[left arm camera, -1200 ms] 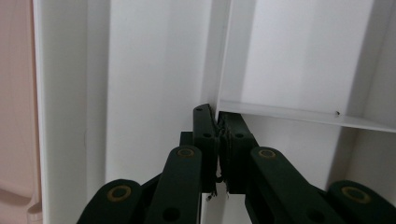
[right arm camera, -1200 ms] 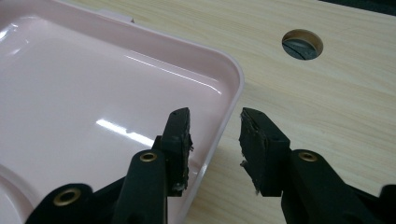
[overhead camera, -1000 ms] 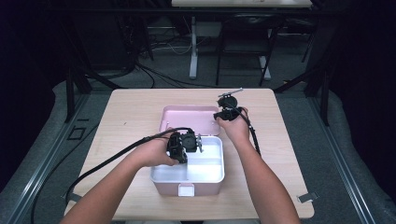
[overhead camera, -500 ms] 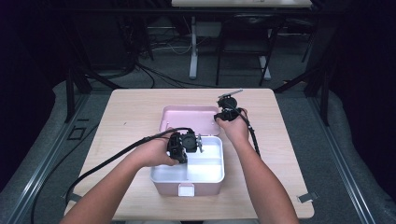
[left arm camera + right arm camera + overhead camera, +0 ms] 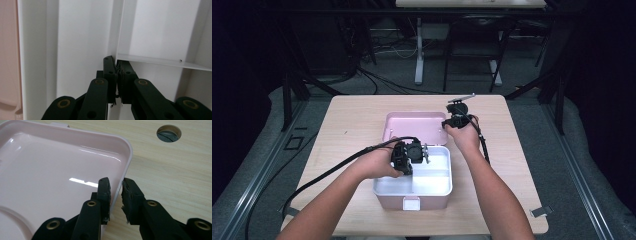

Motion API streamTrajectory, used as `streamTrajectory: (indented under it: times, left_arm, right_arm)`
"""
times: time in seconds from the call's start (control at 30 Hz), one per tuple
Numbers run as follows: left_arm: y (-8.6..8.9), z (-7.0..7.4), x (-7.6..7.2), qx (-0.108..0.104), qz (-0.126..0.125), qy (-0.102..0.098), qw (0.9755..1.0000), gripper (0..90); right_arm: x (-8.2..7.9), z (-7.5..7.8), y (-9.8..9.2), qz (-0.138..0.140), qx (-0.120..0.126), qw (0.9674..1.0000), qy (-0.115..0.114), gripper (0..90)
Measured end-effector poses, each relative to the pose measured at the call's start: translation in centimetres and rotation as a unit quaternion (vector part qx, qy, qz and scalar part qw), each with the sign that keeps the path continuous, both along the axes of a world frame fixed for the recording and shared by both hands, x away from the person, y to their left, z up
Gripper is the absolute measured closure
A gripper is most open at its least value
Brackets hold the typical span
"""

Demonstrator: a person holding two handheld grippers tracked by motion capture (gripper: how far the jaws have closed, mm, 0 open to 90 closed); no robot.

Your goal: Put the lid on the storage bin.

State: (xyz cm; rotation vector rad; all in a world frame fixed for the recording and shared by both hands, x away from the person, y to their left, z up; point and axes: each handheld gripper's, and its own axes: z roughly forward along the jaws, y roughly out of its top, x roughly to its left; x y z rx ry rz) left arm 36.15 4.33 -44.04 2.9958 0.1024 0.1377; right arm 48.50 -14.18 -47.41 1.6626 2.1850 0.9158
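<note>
Left claw (image 5: 116, 65) clenched on the thin white divider (image 5: 119, 30) inside the box (image 5: 384, 187), pinning it at the table's (image 5: 352, 115) middle. Right claw (image 5: 115, 188) straddling the rim of the pink lid (image 5: 50, 167), jaws just now closing in, inner pad at the rim, a sliver of gap showing at the outer pad, so not yet gripping. Lid lying open behind the box. Likely risks: shallow bite slipping off the glossy rim once lifted; divider bending under the pinch; box tipping if lid pulled hard.
</note>
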Motion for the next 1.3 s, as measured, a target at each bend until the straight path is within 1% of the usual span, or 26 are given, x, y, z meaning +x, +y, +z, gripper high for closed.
streamTrajectory:
  times: [0.1,0.17,0.33,0.37,0.4,0.43,0.47,0.5,0.53,0.57,0.6,0.63,0.7,0.73,0.77,0.8,0.83,0.87,0.9,0.93,1.0,1.03,1.1,1.13,1.2,1.3]
  left_arm:
    - [0.0,0.0,0.0,0.001,0.000,0.002,1.0000,86.3]
    - [0.0,0.0,0.0,0.001,-0.001,0.002,1.0000,86.3]
    - [0.0,0.0,0.0,0.000,0.000,0.002,1.0000,86.3]
    - [0.0,0.0,0.0,0.001,0.000,0.001,1.0000,86.3]
    - [0.0,0.0,0.0,0.000,0.000,-0.001,1.0000,86.2]
    - [0.0,0.0,0.0,0.002,-0.001,0.001,1.0000,86.2]
    - [0.0,0.0,0.0,0.001,-0.001,0.001,1.0000,86.2]
    - [0.0,0.0,0.0,0.002,-0.001,0.002,1.0000,86.3]
    - [0.0,0.0,0.0,0.001,-0.001,0.002,1.0000,86.3]
    - [0.0,0.0,0.1,0.002,-0.002,0.002,1.0000,86.2]
    - [-0.1,0.0,0.1,0.003,-0.002,0.003,1.0000,86.3]
    - [0.0,0.0,0.0,0.002,-0.001,0.002,1.0000,86.2]
    - [0.0,0.0,0.0,0.002,-0.001,0.000,1.0000,86.2]
    - [0.0,0.0,0.0,0.002,-0.001,0.000,1.0000,86.2]
    - [0.0,0.0,0.0,0.002,-0.001,0.000,1.0000,86.2]
    - [0.0,0.0,0.0,0.000,0.000,0.001,1.0000,86.2]
    - [0.0,0.0,0.1,0.003,-0.002,0.002,1.0000,86.3]
    - [0.0,0.0,0.1,0.001,-0.002,0.001,1.0000,86.2]
    - [0.0,0.0,0.1,0.002,-0.002,0.001,1.0000,86.3]
    - [0.0,0.0,0.0,0.001,0.000,0.002,1.0000,86.2]
    - [0.0,0.0,0.0,0.001,-0.001,0.000,1.0000,86.3]
    - [0.0,0.0,0.0,0.002,-0.001,0.000,1.0000,86.2]
    - [0.0,0.0,0.0,0.002,-0.001,0.000,1.0000,86.2]
    - [0.0,0.0,0.0,0.002,-0.001,0.000,1.0000,86.2]
    - [0.0,0.0,0.0,0.001,-0.001,0.000,1.0000,86.2]
    - [0.0,0.0,0.0,0.002,-0.001,-0.001,1.0000,86.2]
  right_arm:
    - [-0.1,0.2,0.0,0.002,0.001,1.0000,-0.008,77.2]
    - [-0.3,0.5,0.0,0.003,-0.001,0.9999,-0.009,77.7]
    - [-0.8,1.3,-0.2,0.006,0.004,0.9996,-0.026,78.8]
    - [-1.0,1.5,-0.3,0.005,0.001,0.9995,-0.032,80.9]
    - [-1.2,1.9,-0.5,0.016,0.002,0.9988,-0.046,90.0]
    - [-1.4,2.2,-0.6,0.018,0.014,0.9983,-0.054,90.0]
    - [-1.6,2.6,-0.6,0.017,0.034,0.9976,-0.058,90.0]
    - [-1.7,2.9,-0.7,0.029,0.042,0.9970,-0.058,90.0]
    - [-2.0,3.2,-0.3,0.019,0.022,0.9972,-0.069,90.0]
    - [-2.0,3.5,-0.3,0.049,0.038,0.9965,-0.057,90.0]
    - [-2.1,3.5,0.2,0.021,0.006,0.9967,-0.078,90.0]
    - [-2.1,3.7,0.1,0.031,0.010,0.9970,-0.070,90.0]
    - [-1.8,3.6,0.2,0.024,0.012,0.9972,-0.069,86.9]
    - [-1.6,3.4,0.2,0.025,0.013,0.9975,-0.064,85.4]
    - [-1.5,3.1,0.3,0.011,-0.001,0.9979,-0.064,83.5]
    - [-1.3,3.0,0.1,0.032,0.015,0.9979,-0.054,81.5]
    - [-1.3,2.7,0.4,0.007,-0.011,0.9981,-0.060,78.3]
    - [-1.1,2.5,0.3,0.021,-0.001,0.9984,-0.052,74.4]
    - [-0.9,2.3,0.4,0.017,-0.014,0.9986,-0.049,73.7]
    - [-0.7,2.0,0.5,0.010,-0.023,0.9984,-0.050,70.2]
    - [-0.3,1.5,0.6,-0.003,-0.032,0.9988,-0.038,65.5]
    - [-0.1,1.3,0.5,0.005,-0.027,0.9992,-0.029,64.2]
    - [0.0,0.9,0.6,-0.007,-0.039,0.9988,-0.029,63.6]
    - [0.1,0.7,0.6,-0.003,-0.034,0.9992,-0.022,63.6]
    - [0.2,0.5,0.5,-0.005,-0.032,0.9993,-0.019,63.7]
    - [0.3,0.3,0.5,-0.014,-0.036,0.9992,-0.012,63.9]
